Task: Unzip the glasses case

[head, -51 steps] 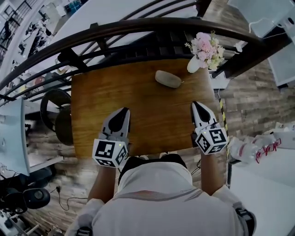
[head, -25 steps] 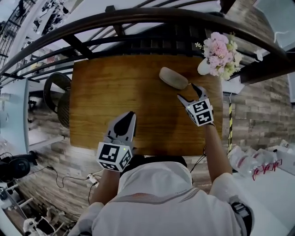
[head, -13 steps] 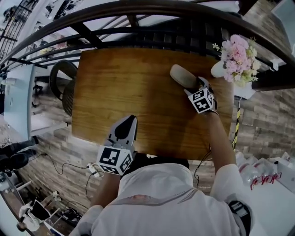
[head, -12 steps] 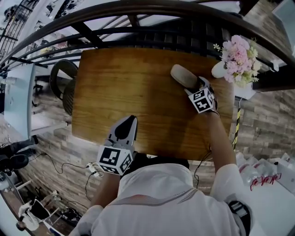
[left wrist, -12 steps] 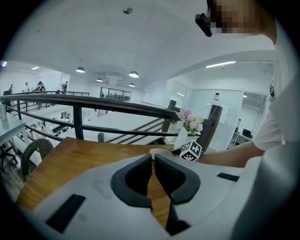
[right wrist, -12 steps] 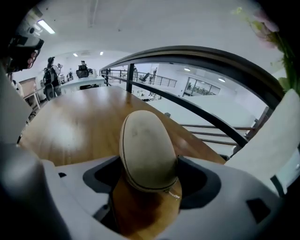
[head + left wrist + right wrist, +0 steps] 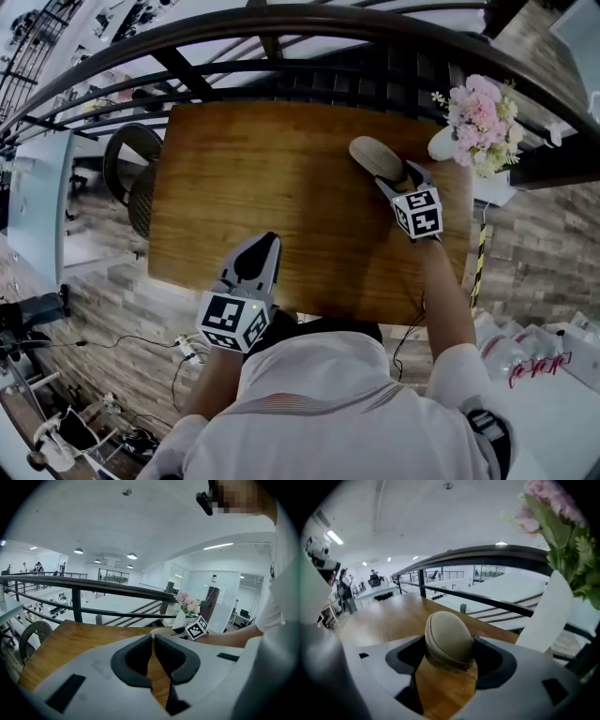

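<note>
The tan oval glasses case (image 7: 373, 155) lies at the far right of the wooden table (image 7: 262, 169). My right gripper (image 7: 397, 179) reaches it from the near side. In the right gripper view the case (image 7: 449, 637) sits between the two jaws, which are closing, and both pads touch its sides with no gap showing. A small zipper pull hangs at its near end. My left gripper (image 7: 263, 243) hovers over the table's near edge, shut with nothing in it; in its own view the left gripper (image 7: 153, 637) has its pads meeting over bare wood.
A white vase of pink flowers (image 7: 473, 117) stands just right of the case, close to the right gripper; the vase (image 7: 543, 616) fills that view's right side. A dark railing (image 7: 281, 28) runs behind the table. A wicker chair (image 7: 127, 183) stands off its left edge.
My right gripper has moved forward from the table's right side to the case and now has it between its jaws. The left gripper has stayed near the front edge.
</note>
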